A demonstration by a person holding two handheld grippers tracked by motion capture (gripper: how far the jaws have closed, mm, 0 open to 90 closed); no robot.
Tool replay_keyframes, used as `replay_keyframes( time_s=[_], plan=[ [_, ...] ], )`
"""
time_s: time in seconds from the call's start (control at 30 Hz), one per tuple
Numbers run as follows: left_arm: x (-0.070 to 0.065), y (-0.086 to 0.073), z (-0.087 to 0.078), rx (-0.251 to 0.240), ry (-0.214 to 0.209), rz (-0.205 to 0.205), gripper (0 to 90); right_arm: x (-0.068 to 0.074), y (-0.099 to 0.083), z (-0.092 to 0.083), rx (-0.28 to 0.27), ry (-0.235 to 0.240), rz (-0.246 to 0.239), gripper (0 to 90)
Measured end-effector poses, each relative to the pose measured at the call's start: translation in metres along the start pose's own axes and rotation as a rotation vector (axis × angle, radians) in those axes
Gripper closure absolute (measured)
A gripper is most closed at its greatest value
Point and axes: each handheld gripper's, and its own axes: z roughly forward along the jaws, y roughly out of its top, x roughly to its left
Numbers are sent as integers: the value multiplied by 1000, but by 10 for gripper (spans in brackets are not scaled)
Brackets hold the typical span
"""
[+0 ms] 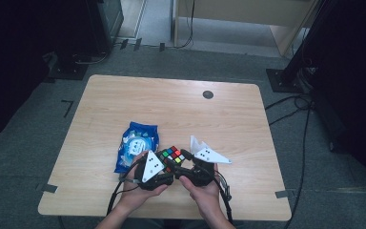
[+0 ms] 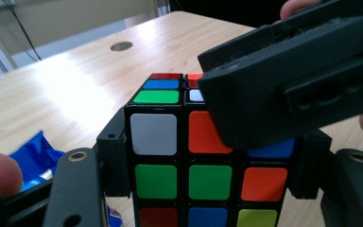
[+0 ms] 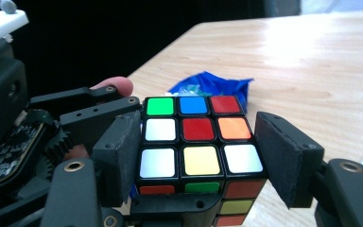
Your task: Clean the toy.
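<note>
The table (image 1: 171, 109) is a pale wooden top with rounded corners; most of its far half lies bare, with a small dark round inset (image 1: 208, 94) near the far edge. All activity sits close to the near edge, where the person's forearms enter.

A blue packet (image 1: 137, 145) lies flat on the table, just left of the work area and beside the left gripper (image 1: 164, 164).

The puzzle cube (image 1: 172, 157) is held above the table between the two grippers, near the near edge. In the left gripper view, the left gripper's jaws stand on the cube's two opposite side faces with pads in contact: the cube is clamped. The right gripper (image 1: 187, 160) approaches from the other side. In the right gripper view, its jaws flank the cube's upper layer; the left pad (image 3: 123, 151) lies against the cube, while the right pad (image 3: 283, 156) shows a narrow gap. These jaws stand moderately wide, not pressing.

Open table surface remains to the right and beyond the cube.
</note>
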Motion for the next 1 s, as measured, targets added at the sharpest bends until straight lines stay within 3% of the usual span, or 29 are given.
replay_keyframes(
  time_s=[0.07,0.1,0.13,0.17,0.2,0.23,0.3,0.37,0.43,0.5,0.53,0.57,0.6,0.87,1.0],
  plan=[
    [2,0,-1,1,-2,-8,340,-1,2,-2,-13,15,-9,339],
    [4,0,-1,-1,0,-13,340,-4,7,-9,-54,23,-32,328],
    [11,-1,-3,-2,3,-42,340,-7,11,-15,-73,11,-43,328],
    [11,-1,-3,-2,3,-42,340,-7,11,-15,-73,11,-43,328],
    [19,-2,-5,0,10,-71,340,-18,18,-25,-110,-28,-63,362],
    [24,-2,-7,0,11,-87,340,-25,21,-30,-114,-71,-94,391],
    [30,-3,-8,3,15,-106,340,-40,22,-35,-71,-189,-158,463],
    [33,-3,-9,6,24,-114,340,-59,19,-32,44,-251,-210,489],
    [35,-4,-9,12,26,-117,340,-76,9,-27,136,-292,-230,533],
    [36,-5,-9,14,24,-122,340,-90,-3,-21,178,-306,-207,542],
    [36,-5,-9,14,24,-122,340,-90,-3,-21,178,-306,-207,542],
    [36,-5,-8,16,23,-120,340,-100,-13,-13,209,-304,-169,539],
    [35,-5,-7,21,24,-117,340,-102,-17,-9,226,-310,-165,529],
    [32,-7,-6,25,16,-100,340,-107,-35,13,305,-400,-189,513],
    [31,-6,-7,19,11,-97,340,-107,-34,13,303,-417,-186,631]
  ],
)
